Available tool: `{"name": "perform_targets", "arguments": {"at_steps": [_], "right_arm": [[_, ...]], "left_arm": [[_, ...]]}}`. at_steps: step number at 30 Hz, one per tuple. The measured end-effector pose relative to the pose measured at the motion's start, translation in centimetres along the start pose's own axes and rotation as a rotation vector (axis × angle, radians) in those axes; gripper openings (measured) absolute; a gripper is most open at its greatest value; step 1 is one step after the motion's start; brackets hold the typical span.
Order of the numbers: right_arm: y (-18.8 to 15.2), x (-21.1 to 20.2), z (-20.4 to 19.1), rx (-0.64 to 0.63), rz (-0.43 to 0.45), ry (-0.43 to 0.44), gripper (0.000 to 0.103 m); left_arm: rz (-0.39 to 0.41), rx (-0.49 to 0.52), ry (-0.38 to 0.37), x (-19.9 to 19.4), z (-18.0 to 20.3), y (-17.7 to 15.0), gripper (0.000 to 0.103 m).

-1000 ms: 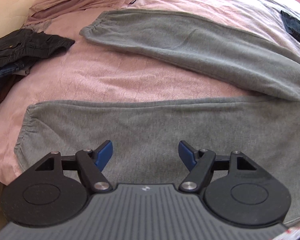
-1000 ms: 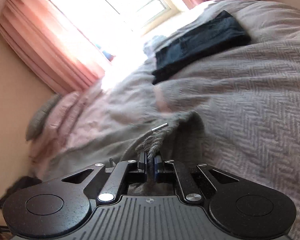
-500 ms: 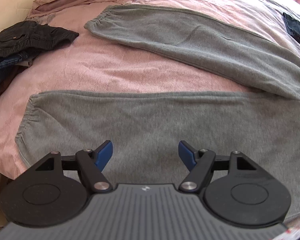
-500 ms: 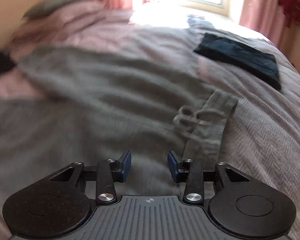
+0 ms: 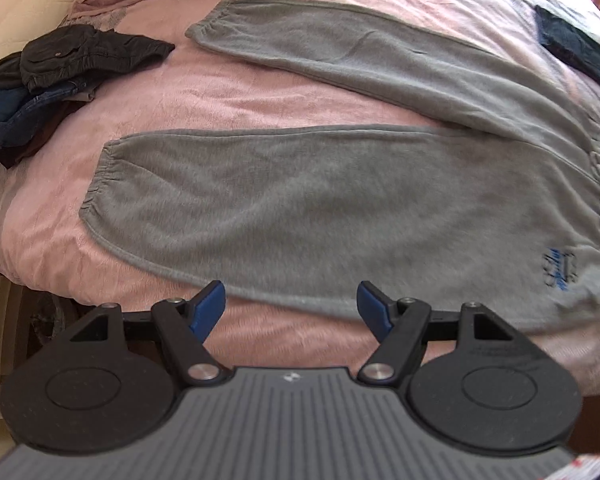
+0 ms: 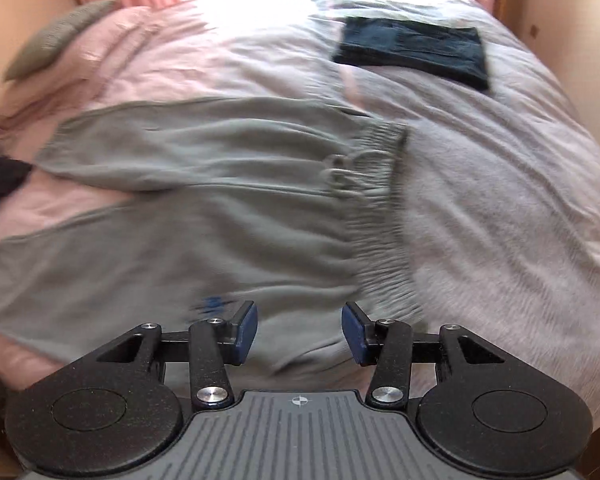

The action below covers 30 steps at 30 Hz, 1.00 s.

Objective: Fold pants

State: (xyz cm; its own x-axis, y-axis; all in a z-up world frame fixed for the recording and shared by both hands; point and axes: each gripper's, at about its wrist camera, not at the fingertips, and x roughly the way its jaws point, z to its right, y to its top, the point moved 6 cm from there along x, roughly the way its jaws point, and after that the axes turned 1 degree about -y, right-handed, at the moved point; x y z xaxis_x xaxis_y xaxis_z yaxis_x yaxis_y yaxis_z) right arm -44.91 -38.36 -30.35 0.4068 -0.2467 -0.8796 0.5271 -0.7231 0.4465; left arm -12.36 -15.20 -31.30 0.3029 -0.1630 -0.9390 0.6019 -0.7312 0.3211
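Nearest to me, at the bottom of each wrist view, are my two grippers. The left gripper (image 5: 291, 307) has its blue pads wide apart and holds nothing; it hangs just over the near edge of the bed, at the lower hem line of the closer trouser leg. The right gripper (image 6: 299, 329) is also spread apart and empty, poised above the hip area just beside the waistband (image 6: 384, 236).

Beyond the grippers lie the grey sweatpants (image 5: 340, 208), spread flat on a pink bedspread (image 5: 228, 92). The two legs splay apart in a V, the cuffs pointing to my left and the elastic waistband with its drawstring to my right. A small blue logo (image 5: 560, 276) sits near the closer hip.

I judge the folding has not begun: the legs are not yet stacked. To do this step well, I would pinch the near leg at its cuff with the left gripper and the near waistband corner with the right, taking both fabric layers, then lift together and lay the near leg over the far one so the seams line up without wrinkles.

Farther off, a heap of dark clothes (image 5: 60, 68) lies to the far left, and a folded dark garment (image 6: 416, 52) rests on a grey blanket (image 6: 500, 184) towards the bright window.
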Motion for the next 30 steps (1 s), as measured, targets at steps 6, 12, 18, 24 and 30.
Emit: {"name": "perform_targets", "arguments": {"at_steps": [6,12,18,24,30], "right_arm": [[-1.1,-4.5,-5.1,-0.095,-0.016,0.046,0.045],[-1.7,-6.4,-5.4,-0.083,-0.023,0.041,0.045],[-2.4,-7.0,-5.1,-0.091,-0.042,0.042,0.045],[-3.5,-6.9,-5.0,-0.096,-0.072,0.036,0.045],[-3.9,-6.8,-4.5,-0.081,-0.081,0.03,0.045]], "left_arm": [[0.036,0.022,-0.02,-5.1,0.8,-2.1,0.069],[0.064,0.01,-0.023,-8.2,0.4,-3.6,0.069],[0.08,0.021,-0.02,-9.5,0.6,-4.6,0.069],[0.07,0.037,-0.026,-9.9,0.8,-5.2,0.07],[0.065,0.052,-0.031,-10.0,1.2,-5.4,0.07]]}}
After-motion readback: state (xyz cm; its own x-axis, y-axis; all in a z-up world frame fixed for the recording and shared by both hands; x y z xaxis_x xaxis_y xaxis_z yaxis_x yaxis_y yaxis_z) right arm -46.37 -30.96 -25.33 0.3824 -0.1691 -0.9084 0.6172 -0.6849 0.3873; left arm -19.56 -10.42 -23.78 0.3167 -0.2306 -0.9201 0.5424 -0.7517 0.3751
